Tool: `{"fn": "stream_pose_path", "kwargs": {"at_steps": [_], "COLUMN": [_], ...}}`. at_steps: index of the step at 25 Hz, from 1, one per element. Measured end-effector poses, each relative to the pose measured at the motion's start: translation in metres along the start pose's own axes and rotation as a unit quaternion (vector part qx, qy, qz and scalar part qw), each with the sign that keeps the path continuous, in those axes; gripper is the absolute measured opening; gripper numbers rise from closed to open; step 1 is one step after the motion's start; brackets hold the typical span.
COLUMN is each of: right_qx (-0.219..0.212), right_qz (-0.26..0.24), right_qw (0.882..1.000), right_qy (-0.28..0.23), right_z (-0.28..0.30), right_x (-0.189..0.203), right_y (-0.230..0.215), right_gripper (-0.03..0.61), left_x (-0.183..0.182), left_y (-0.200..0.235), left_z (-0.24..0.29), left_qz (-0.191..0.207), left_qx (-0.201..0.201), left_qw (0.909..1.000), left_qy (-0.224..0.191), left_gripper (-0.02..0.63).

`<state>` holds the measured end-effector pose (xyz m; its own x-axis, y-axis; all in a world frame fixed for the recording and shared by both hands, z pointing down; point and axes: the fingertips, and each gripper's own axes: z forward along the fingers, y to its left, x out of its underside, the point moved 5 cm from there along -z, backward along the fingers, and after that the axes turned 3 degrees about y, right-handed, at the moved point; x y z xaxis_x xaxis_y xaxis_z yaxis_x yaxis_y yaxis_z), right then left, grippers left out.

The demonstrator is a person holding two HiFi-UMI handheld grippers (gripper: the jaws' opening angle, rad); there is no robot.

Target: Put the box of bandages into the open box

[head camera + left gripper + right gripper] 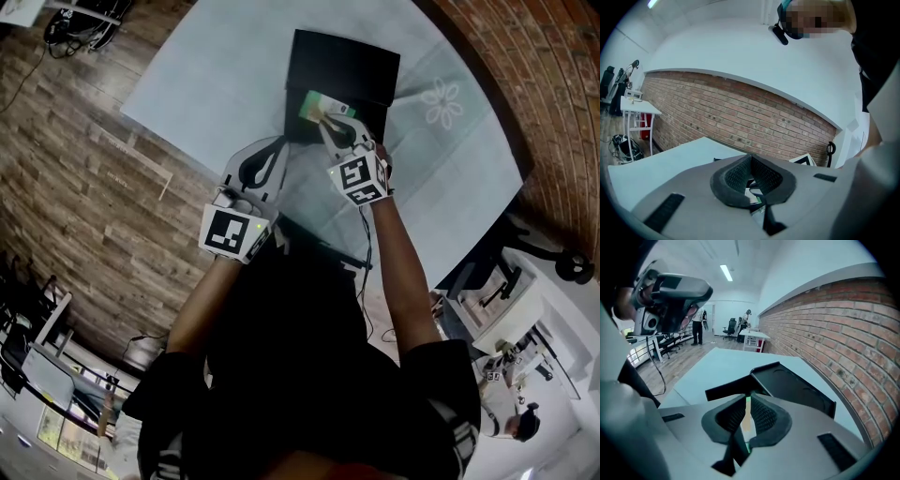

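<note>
R gripper (pixel 749 401) was pinched narrow on thin green-and-beige cardboard bandage box (pixel 315 106), held over left part of black open box (pixel 349 67) on pale blue table (pixel 206 84). L gripper (pixel 751 158): tips together, empty, near black box's corner.

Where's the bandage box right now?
Head view, top centre: bandage box pinched in the right gripper, at the black box's near-left corner.

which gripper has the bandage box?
The right gripper: a thin green box of bandages is pinched between its jaws. The left gripper is shut on nothing.
</note>
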<state>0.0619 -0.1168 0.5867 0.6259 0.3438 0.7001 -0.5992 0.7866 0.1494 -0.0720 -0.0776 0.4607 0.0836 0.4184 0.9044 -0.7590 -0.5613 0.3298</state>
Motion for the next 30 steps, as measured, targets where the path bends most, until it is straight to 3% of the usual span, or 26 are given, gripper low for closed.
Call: {"fn": "stream_pose_path", "kwargs": {"at_steps": [9,17,25,30], "right_qx": [0.050,0.095,0.142,0.153], "right_qz": [0.110,0.202,0.252,0.257], "right_qw": [0.990,0.966,0.938,0.930], "right_qy": [-0.067,-0.130,-0.189,-0.212], "right_z": [-0.055,-0.110,-0.175,-0.208], "right_x": [-0.013,-0.021,-0.028,-0.038], "right_y": [-0.002,0.002,0.005,0.019], "right_gripper": [0.034,0.029,0.028,0.028], "left_x": [-0.006,-0.005,-0.019,-0.024], "left_y": [-0.024,-0.044,-0.070,-0.082], "left_z": [-0.005,-0.012,-0.027,-0.038], "left_qz": [0.004,0.011,0.017,0.015], "left_qx": [0.008,0.017,0.018,0.017], "left_qw": [0.9999,0.9997,0.9990,0.9988], "left_qy": [-0.009,-0.016,-0.036,-0.043], "left_gripper": [0.034,0.034,0.034,0.034]}}
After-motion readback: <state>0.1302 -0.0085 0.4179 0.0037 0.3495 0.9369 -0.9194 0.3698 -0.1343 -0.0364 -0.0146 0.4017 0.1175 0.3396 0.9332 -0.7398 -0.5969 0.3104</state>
